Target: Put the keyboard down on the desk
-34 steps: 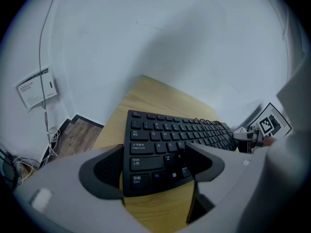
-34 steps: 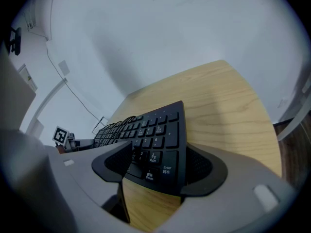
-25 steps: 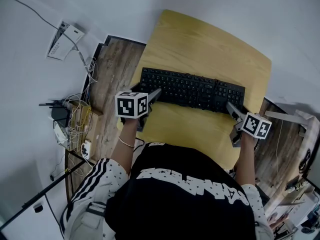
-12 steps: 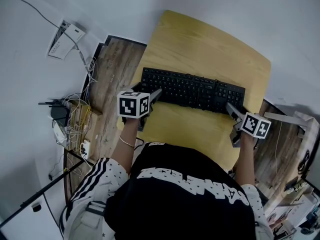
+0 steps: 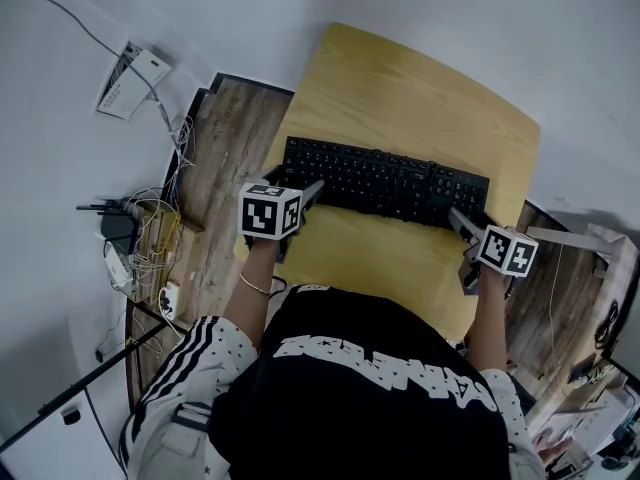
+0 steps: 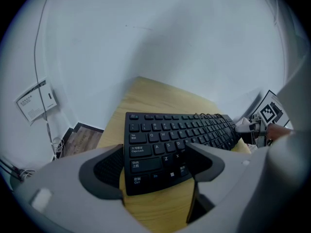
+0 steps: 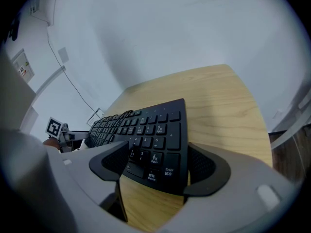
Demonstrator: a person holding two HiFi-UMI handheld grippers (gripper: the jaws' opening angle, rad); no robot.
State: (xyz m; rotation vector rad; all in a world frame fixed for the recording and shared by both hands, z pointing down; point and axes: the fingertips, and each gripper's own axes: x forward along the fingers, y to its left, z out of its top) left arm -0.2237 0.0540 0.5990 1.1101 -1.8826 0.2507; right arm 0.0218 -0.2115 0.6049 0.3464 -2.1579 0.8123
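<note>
The keyboard (image 5: 385, 181) lies flat across the yellow wooden bench (image 5: 420, 88). Its left end sits between the parted jaws of the left claw (image 6: 155, 147), which is released. Its right end sits between the jaws of the right claw (image 7: 158, 143), which have just been opening and are clear of it.

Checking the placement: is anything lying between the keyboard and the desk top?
Nothing visible. The keyboard seems to lie directly on the yellow desk, with only bare wood showing around it; its underside is hidden.
</note>
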